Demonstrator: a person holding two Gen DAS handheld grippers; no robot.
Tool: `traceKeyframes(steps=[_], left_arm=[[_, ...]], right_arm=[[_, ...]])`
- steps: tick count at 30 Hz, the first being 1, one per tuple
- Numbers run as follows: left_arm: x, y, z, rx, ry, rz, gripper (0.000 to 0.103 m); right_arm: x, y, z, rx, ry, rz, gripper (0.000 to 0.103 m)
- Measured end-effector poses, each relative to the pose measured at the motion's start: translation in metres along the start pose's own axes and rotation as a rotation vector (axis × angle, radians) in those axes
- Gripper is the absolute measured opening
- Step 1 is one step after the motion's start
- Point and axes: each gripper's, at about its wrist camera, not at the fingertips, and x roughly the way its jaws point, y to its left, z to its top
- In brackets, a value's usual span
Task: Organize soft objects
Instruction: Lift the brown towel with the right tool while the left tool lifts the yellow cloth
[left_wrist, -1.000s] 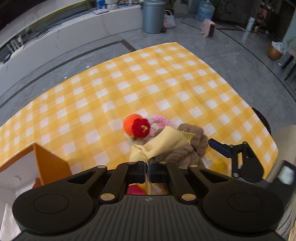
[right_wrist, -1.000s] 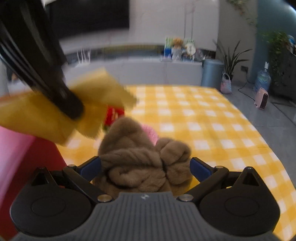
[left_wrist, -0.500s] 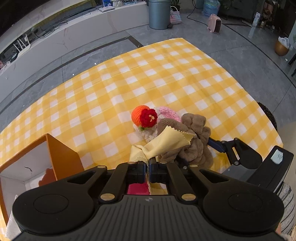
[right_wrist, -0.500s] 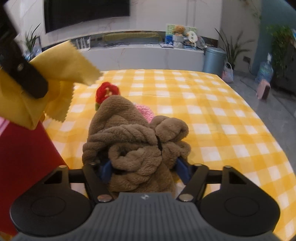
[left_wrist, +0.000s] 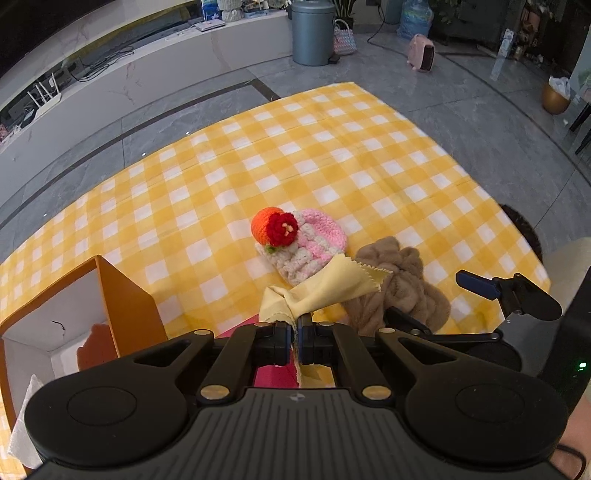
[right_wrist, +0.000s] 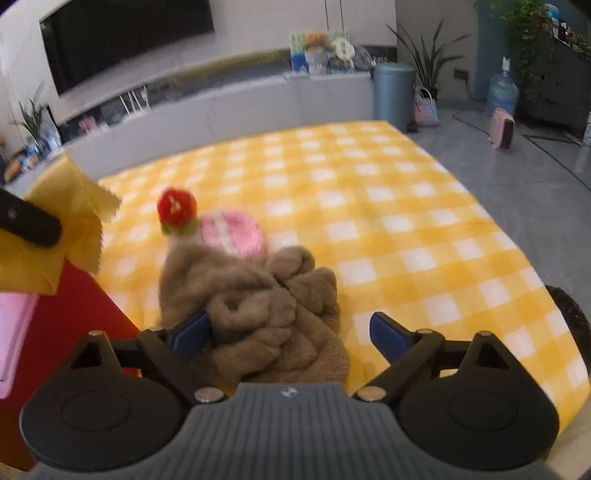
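My left gripper (left_wrist: 294, 326) is shut on a pale yellow cloth (left_wrist: 325, 288), held above the table's near edge; the cloth also shows in the right wrist view (right_wrist: 70, 206). My right gripper (right_wrist: 290, 334) is open, its blue pads either side of a brown fluffy cloth (right_wrist: 258, 306) that lies on the yellow checked tablecloth (right_wrist: 369, 206). The left pad touches the cloth and the right pad stands apart. The brown cloth shows in the left wrist view (left_wrist: 399, 288) too. A pink knitted hat (left_wrist: 314, 240) with a red flower (left_wrist: 282, 229) and an orange ball (left_wrist: 264, 225) lies behind it.
An open orange box (left_wrist: 122, 295) with a white inside stands at the near left. A red and pink thing (right_wrist: 74, 314) sits under my left gripper. A grey bin (left_wrist: 312, 33) and a pink heater (left_wrist: 421, 57) stand on the floor beyond the table.
My right gripper was closed around the brown cloth half a second ago and has opened; the cloth now rests on the table. My left gripper has risen, still holding the yellow cloth.
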Motion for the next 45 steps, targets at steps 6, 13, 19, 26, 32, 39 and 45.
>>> traceKeyframes(steps=[6, 13, 19, 26, 32, 39, 45], left_arm=[[-0.019, 0.010, -0.006, -0.039, -0.115, -0.094, 0.004], [-0.046, 0.026, -0.041, -0.183, -0.296, -0.169, 0.004], [-0.056, 0.045, -0.074, -0.190, -0.324, -0.235, 0.004], [-0.062, 0.053, -0.090, -0.161, -0.355, -0.227, 0.004], [-0.056, 0.059, -0.106, -0.216, -0.300, -0.297, 0.004], [-0.039, 0.044, -0.113, -0.179, -0.225, -0.419, 0.004], [-0.027, 0.021, -0.113, -0.103, -0.186, -0.507, 0.004]], right_arm=[[-0.031, -0.021, 0.005, -0.056, -0.103, 0.001, 0.100], [-0.057, -0.019, 0.011, -0.356, -0.183, -0.078, 0.100], [-0.071, 0.004, 0.018, -0.876, -0.179, 0.037, 0.100], [-0.031, 0.030, 0.007, -1.498, -0.108, 0.221, 0.100], [0.022, 0.041, 0.011, -1.644, 0.089, 0.340, 0.100], [0.048, 0.049, 0.020, -1.585, 0.251, 0.457, 0.100], [0.054, 0.052, 0.003, -1.566, 0.374, 0.477, 0.100]])
